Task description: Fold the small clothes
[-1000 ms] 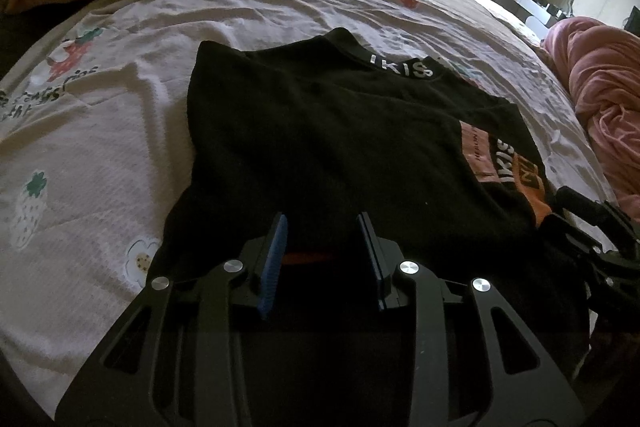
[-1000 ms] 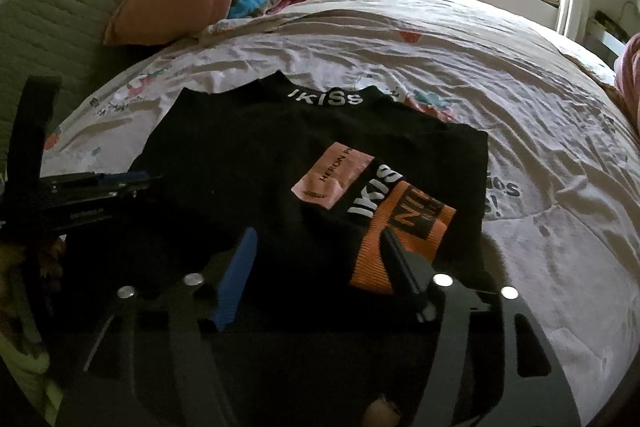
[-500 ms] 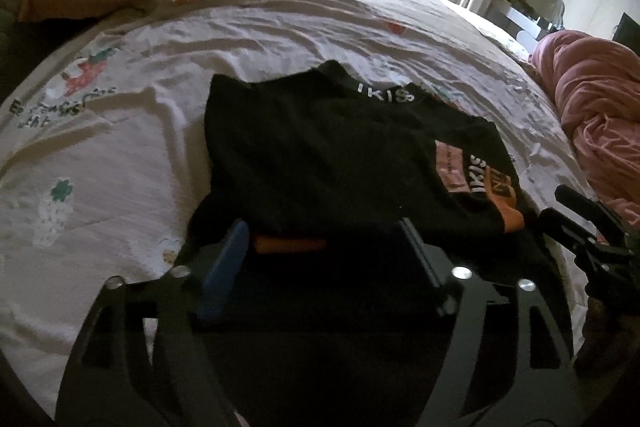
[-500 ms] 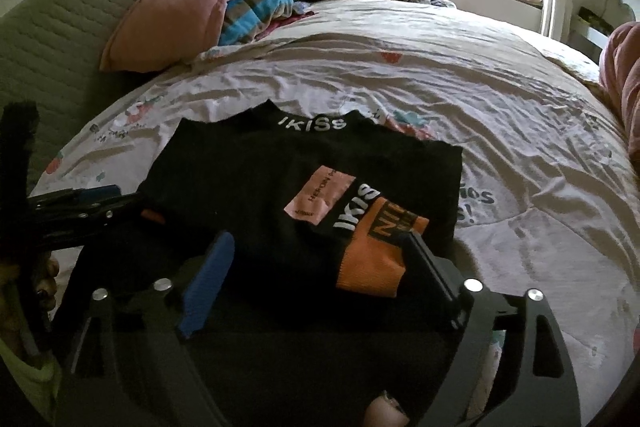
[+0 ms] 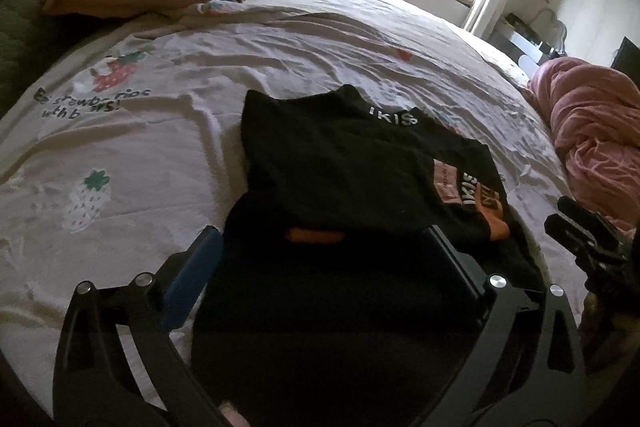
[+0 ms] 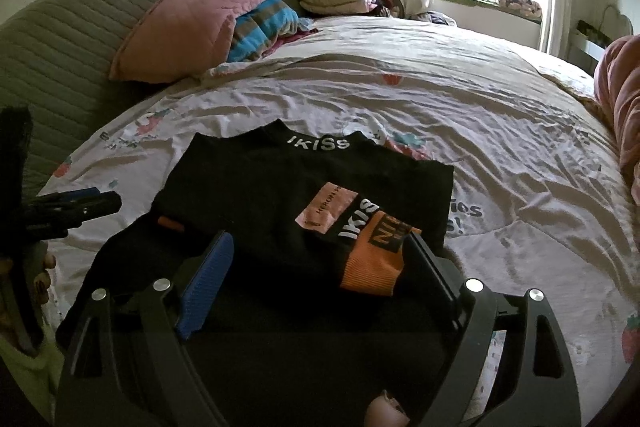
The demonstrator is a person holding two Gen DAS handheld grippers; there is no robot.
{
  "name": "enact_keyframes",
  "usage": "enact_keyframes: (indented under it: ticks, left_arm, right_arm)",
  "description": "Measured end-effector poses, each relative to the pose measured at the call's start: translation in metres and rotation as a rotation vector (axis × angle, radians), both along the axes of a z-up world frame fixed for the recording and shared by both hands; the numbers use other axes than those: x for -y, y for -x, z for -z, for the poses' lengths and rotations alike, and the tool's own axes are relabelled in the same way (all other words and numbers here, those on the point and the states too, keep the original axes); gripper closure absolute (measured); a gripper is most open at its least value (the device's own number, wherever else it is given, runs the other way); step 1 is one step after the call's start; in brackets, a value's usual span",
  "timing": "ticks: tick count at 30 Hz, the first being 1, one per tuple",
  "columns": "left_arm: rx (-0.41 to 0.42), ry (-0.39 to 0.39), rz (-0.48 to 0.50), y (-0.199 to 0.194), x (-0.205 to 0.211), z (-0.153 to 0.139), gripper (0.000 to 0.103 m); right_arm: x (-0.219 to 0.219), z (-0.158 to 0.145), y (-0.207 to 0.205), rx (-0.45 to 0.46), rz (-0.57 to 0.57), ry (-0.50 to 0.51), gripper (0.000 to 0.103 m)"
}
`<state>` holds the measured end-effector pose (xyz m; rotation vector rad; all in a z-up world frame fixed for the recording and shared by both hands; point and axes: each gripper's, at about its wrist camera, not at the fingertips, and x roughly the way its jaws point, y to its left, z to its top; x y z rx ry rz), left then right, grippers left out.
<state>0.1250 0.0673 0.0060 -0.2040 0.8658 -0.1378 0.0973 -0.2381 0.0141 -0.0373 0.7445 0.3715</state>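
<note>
A small black garment [image 6: 280, 195] lies folded flat on the bed, its collar with white "IKISS" lettering at the far edge. Pink and orange patches show near its right front corner.

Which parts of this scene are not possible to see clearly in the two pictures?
- Near hem of the black folded shirt with orange patches: both views, covered by the claw frames and shadow.
- Small print on its pink label: right wrist view, too small.
- Right claw: left wrist view, cut off by the edge.
</note>
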Motion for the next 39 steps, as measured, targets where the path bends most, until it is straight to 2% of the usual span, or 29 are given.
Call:
enact_keyframes:
  ticks: [20,39]
  left_arm:
    - [0.021,-0.016,-0.098,0.049,-0.047,-0.018,0.010]
    - [-0.093,-0.052,-0.084,0.099,-0.059,0.010,0.010]
  right_arm:
    - [0.007,-0.015,0.034,0.026,-0.014,0.002,0.018]
    - [0.025,-0.009,0.077,0.000,-0.033,0.028,0.018]
